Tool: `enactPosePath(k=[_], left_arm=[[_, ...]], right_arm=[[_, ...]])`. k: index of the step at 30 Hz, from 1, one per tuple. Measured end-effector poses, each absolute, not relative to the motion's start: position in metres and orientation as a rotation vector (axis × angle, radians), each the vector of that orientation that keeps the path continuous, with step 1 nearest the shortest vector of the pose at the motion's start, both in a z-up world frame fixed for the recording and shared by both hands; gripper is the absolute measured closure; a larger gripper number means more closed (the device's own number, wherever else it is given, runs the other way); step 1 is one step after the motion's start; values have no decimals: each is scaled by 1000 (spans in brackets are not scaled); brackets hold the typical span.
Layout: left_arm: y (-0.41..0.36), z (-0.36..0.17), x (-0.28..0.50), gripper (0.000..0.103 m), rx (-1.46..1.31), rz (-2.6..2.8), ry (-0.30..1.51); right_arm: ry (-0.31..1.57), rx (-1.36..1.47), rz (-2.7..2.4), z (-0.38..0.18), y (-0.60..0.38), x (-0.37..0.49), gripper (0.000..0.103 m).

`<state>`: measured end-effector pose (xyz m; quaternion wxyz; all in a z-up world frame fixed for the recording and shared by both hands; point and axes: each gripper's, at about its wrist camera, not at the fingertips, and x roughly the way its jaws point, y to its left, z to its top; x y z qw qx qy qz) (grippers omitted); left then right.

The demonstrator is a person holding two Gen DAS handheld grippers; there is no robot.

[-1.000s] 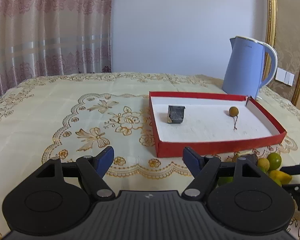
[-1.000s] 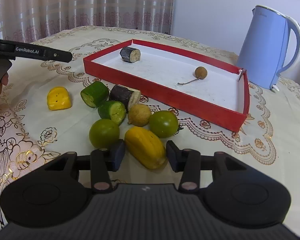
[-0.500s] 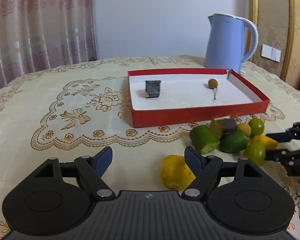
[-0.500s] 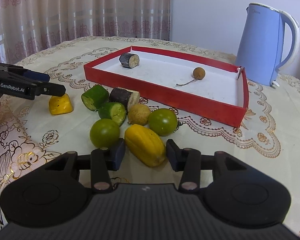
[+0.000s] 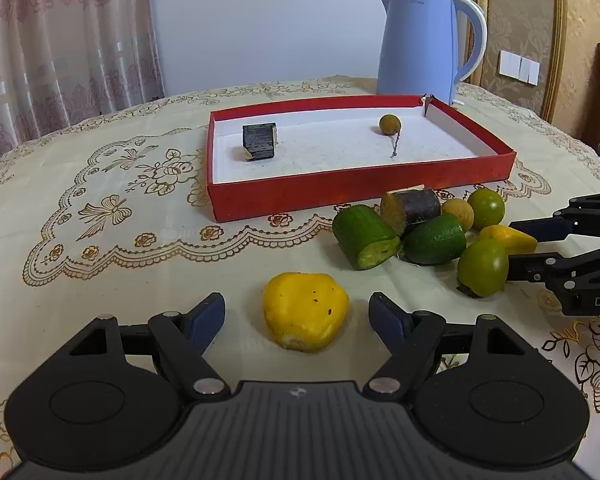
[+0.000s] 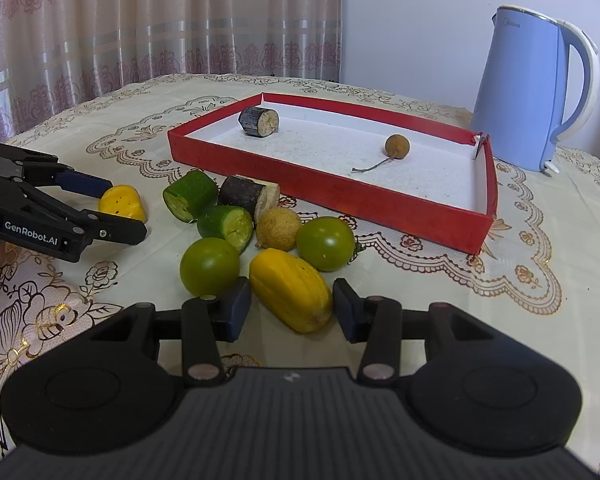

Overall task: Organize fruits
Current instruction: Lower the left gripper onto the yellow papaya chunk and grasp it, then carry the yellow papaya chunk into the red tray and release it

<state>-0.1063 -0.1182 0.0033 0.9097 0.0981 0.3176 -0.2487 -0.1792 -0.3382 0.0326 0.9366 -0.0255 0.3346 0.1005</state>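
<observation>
The fruits lie in a loose heap on the desk point(image 5: 100, 264), just in front of a shallow red tray point(image 5: 340, 194) with a white, speckled floor. A short yellow chunk point(image 5: 305, 310), waxy and dotted with dark specks, sits apart from the heap and between the spread blue pads of the left tool point(image 5: 297, 316); both pads stand clear of it, so that tool is open. The right tool point(image 6: 292, 308) has its pads on either side of a longer, ribbed yellow piece point(image 6: 291, 295); the left pad looks to be at its skin, the right one very near, and whether they press on it cannot be told.

In the heap are two smooth, glossy green round fruits point(image 6: 209, 266) point(image 6: 326, 243), two cut green cylinders point(image 6: 190, 195) point(image 6: 226, 228) with pale, moist ends, a dark-barked cane section point(image 6: 248, 196) with a fibrous cream face, and a dull tan longan point(image 6: 278, 228). They crowd one another, and the nearer green round fruit lies just beside the right tool's left pad.

Inside the tray a second dark cane section point(image 6: 259, 121) lies near the far left corner, and a brown longan with a thin stem point(image 6: 397, 145) rests toward the right end, well apart from it.

A pale blue electric kettle point(image 6: 520, 96) stands behind the tray's right corner. The desk wears a cream cloth with gold floral lacework; patterned pink curtains point(image 6: 140, 20) hang behind.
</observation>
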Motion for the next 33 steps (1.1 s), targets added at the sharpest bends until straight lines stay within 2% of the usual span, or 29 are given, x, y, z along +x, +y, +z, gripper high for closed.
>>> enactPosePath(k=[8,13,18,25,33], left_arm=[[-117,2,-104,25,195,-519,664],[-119,5,-107,49,208,-529,658],[-121,5,-108,51,217,-533,657],[-122,6,-109,60,223,-537,658],[-119,12,-107,61,204,-549,659]], right_arm=[[684,-52,205,33,-338,-179,60],[684,-51,205,33,-338,-179,60],[684,-51,205,33,-338,-179,60],[683,-51,206,33,-338,-179,59],[682,-52,205,33,-338,-180,60]])
